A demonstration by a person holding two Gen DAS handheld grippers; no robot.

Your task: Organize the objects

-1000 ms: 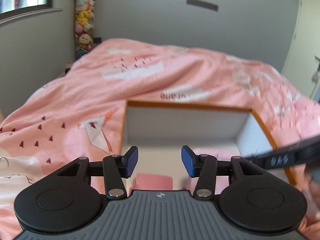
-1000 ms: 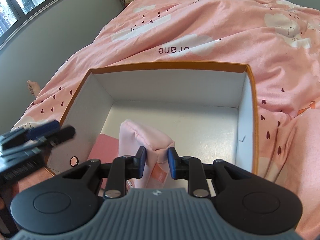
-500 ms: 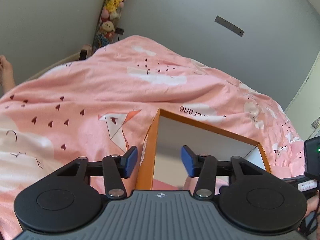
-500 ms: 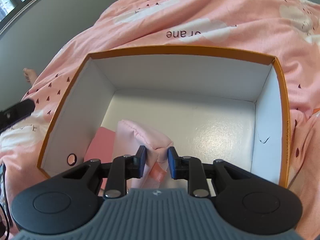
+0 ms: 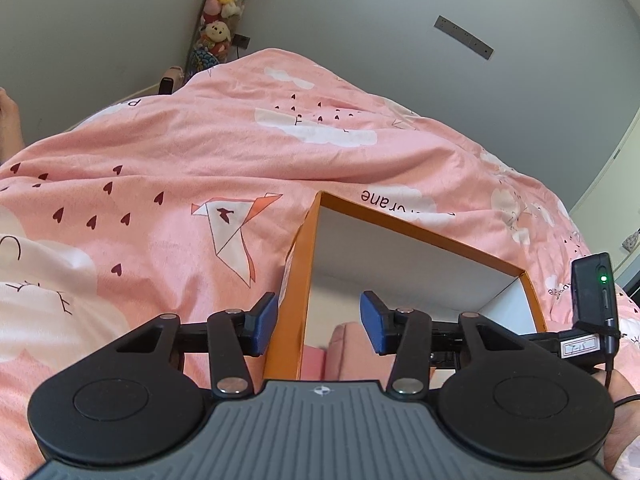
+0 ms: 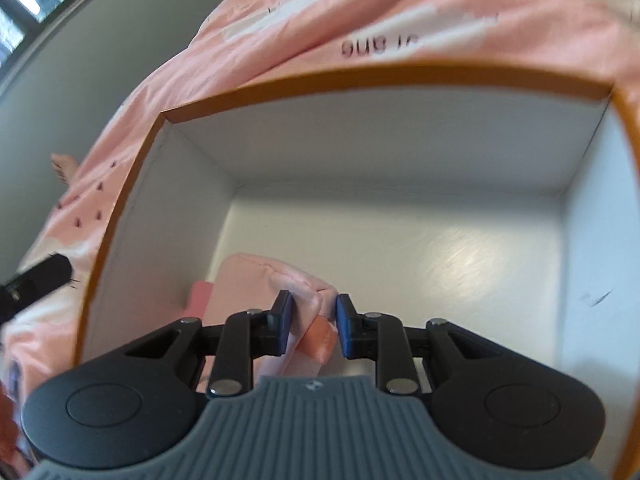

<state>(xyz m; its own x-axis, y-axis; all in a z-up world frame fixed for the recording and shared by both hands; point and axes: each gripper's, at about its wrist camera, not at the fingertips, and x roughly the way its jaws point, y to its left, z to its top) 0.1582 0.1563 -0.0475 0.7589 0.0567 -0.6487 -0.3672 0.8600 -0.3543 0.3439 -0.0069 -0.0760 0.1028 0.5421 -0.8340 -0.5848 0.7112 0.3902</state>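
Note:
An orange box with a white inside point(image 6: 400, 140) sits on the pink duvet. My right gripper point(image 6: 312, 320) is shut on a pale pink fabric pouch point(image 6: 256, 276) and holds it low inside the box, near its left wall. A flat darker pink item point(image 6: 200, 294) lies on the box floor beside the pouch. My left gripper point(image 5: 318, 322) is open and straddles the box's left wall point(image 5: 298, 280), one blue pad outside and one inside, neither touching it. The pouch point(image 5: 346, 344) shows past that wall in the left wrist view.
The pink duvet point(image 5: 200, 160), printed with clouds, hearts and a paper crane, covers the bed all round the box. A column of plush toys point(image 5: 222, 8) stands by the grey wall at the back. A person's bare foot point(image 6: 64, 164) shows left of the bed.
My right gripper has gone down into the box with the pouch. My left gripper has shifted left and rolled, so the box's left wall now stands between its fingers.

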